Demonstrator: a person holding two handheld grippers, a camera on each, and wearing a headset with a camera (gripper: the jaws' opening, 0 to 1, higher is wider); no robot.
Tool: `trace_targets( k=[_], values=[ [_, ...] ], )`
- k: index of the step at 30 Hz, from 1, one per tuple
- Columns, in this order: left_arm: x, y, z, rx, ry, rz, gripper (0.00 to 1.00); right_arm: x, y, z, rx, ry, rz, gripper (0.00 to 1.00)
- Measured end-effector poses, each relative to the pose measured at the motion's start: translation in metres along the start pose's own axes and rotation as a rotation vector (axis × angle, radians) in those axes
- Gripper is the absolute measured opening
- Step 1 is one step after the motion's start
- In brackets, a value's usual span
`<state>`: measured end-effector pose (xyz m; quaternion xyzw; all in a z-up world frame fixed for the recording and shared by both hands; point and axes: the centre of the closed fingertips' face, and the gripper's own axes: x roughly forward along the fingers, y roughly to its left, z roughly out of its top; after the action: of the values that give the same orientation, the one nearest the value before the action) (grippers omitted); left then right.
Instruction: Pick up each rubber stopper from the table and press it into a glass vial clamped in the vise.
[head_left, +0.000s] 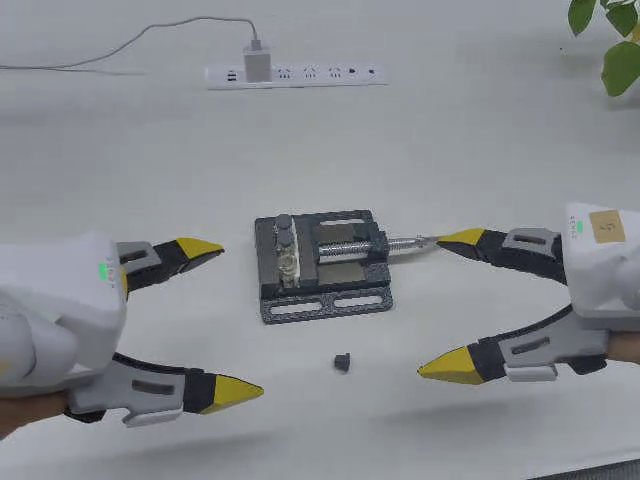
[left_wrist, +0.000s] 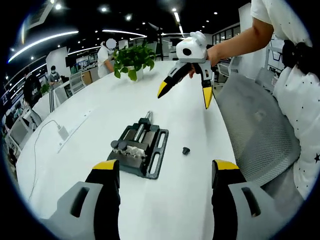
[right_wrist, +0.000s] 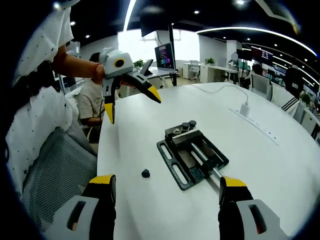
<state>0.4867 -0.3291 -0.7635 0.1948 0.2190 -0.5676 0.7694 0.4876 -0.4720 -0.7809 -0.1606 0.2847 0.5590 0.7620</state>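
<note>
A dark vise (head_left: 322, 267) sits mid-table with glass vials (head_left: 286, 248) clamped at its left jaw; two carry dark stoppers, one looks uncapped. One loose black rubber stopper (head_left: 342, 362) lies on the table just in front of the vise, also seen as the stopper (left_wrist: 186, 150) and the stopper (right_wrist: 145, 173). My left gripper (head_left: 228, 320) hangs open at the left of the vise, nothing between its yellow tips. My right gripper (head_left: 452, 303) hangs open at the right, its upper tip near the vise screw handle. The vise (left_wrist: 138, 148) and vise (right_wrist: 193, 154) lie ahead of each gripper.
A white power strip (head_left: 296, 74) with a charger and cable lies at the back of the white table (head_left: 480, 150). Plant leaves (head_left: 610, 40) show at the top right. A mesh chair (left_wrist: 260, 130) stands beside the table edge.
</note>
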Motion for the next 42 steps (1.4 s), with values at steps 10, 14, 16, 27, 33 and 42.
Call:
trace_targets(
  k=[10, 14, 16, 27, 33, 42],
  values=[
    [0.036, -0.017, -0.005, 0.086, 0.071, -0.119, 0.55, -0.004, 0.000, -0.011, 0.007, -0.015, -0.005, 0.84],
    [0.052, -0.027, -0.013, 0.137, 0.110, -0.171, 0.45, -0.006, -0.001, -0.013, 0.012, -0.021, -0.012, 0.84],
    [0.059, -0.030, -0.016, 0.149, 0.122, -0.184, 0.41, -0.006, 0.000, -0.012, 0.013, -0.020, -0.016, 0.84],
    [0.094, -0.042, -0.036, 0.156, 0.168, -0.252, 0.21, -0.009, 0.004, -0.012, 0.030, -0.036, -0.026, 0.83],
    [0.104, -0.047, -0.043, 0.150, 0.184, -0.272, 0.16, -0.012, 0.004, -0.015, 0.038, -0.030, -0.035, 0.83],
    [0.110, -0.047, -0.037, 0.144, 0.169, -0.277, 0.11, -0.013, 0.006, -0.016, 0.049, -0.027, -0.039, 0.82]
  ],
)
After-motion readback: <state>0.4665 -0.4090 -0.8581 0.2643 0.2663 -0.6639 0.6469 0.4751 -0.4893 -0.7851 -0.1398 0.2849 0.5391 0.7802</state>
